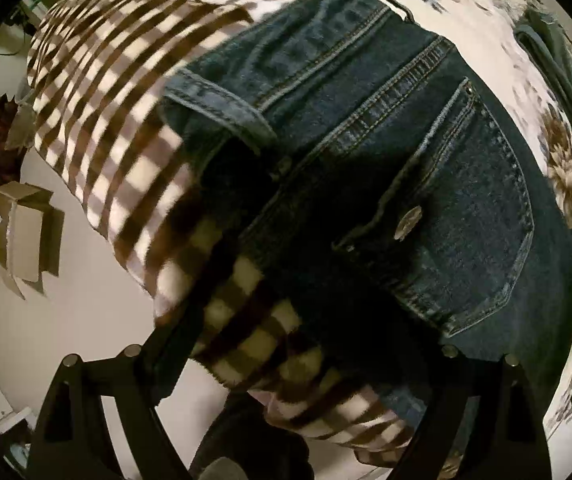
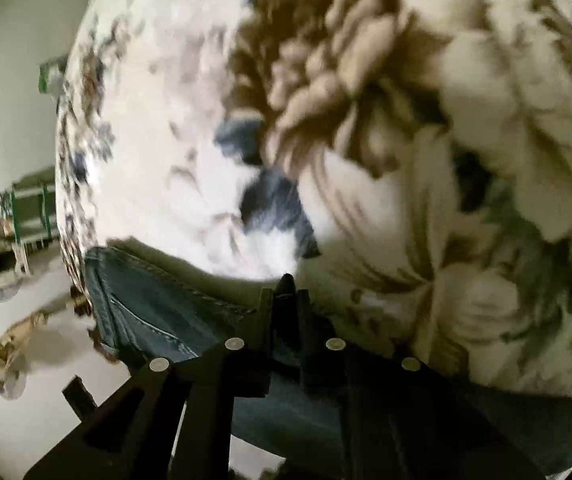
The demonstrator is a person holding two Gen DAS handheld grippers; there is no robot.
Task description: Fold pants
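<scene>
Dark blue jeans (image 1: 426, 168) lie on a bed, back pocket with a metal button facing up, waistband toward the far side. A cuffed leg end (image 1: 222, 108) is folded over them. My left gripper (image 1: 286, 344) hovers above the jeans and the checked blanket with its jaws wide apart and nothing between them. In the right wrist view my right gripper (image 2: 286, 292) has its fingers pressed together on an edge of the jeans (image 2: 158, 304), close over the floral bedspread (image 2: 174, 140).
A brown and white checked blanket (image 1: 110, 92) hangs over the bed edge. A dark green garment (image 1: 558, 80) lies at the far right. Cardboard boxes (image 1: 18, 232) stand on the pale floor. Metal fittings and a green-striped item (image 2: 26, 216) lie on the floor at left.
</scene>
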